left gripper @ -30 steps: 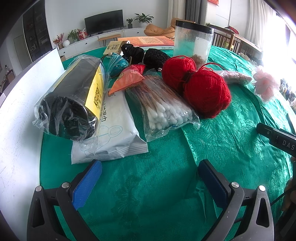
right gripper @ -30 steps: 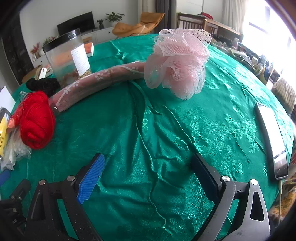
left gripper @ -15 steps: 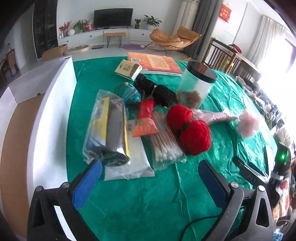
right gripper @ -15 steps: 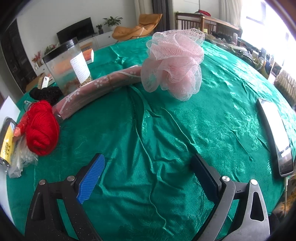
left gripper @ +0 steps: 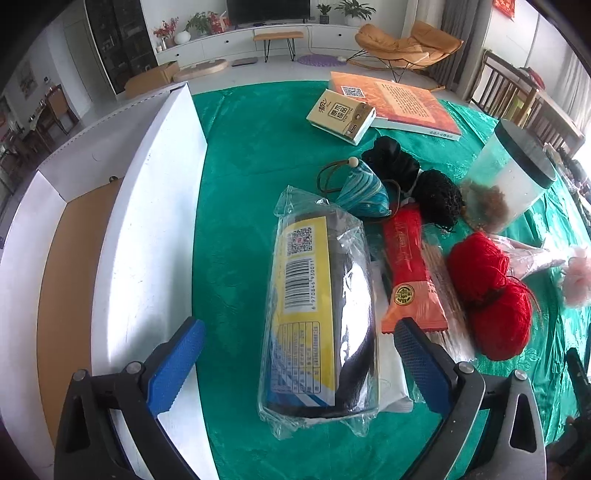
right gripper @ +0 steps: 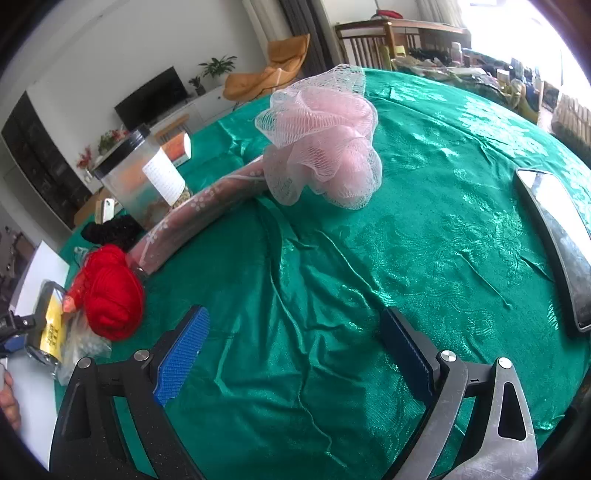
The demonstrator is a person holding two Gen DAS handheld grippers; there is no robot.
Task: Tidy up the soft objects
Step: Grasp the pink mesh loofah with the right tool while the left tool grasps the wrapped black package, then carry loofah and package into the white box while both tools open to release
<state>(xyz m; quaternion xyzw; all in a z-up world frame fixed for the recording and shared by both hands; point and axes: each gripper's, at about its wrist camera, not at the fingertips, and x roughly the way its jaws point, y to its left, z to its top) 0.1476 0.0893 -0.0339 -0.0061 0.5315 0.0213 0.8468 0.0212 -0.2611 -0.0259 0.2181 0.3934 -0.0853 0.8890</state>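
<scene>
Mostly green tablecloth point(right gripper: 424, 229); living room behind, TV point(left gripper: 267, 9), orange lounger point(left gripper: 402, 42).

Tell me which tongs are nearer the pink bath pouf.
Right. The right tongs face the pink bath pouf across bare cloth; the left tongs straddle the bagged roll, pouf far right.

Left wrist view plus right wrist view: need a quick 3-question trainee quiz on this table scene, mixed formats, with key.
1. True or false: the left gripper is shut on the black roll.
2. What lies directly under the black roll? A) white pack B) book C) jar
3. Fill in: the pink mesh sponge sits ahead of the ___ gripper.

Key: 1 false, both grippers are open and empty; 2 A; 3 right.
</scene>
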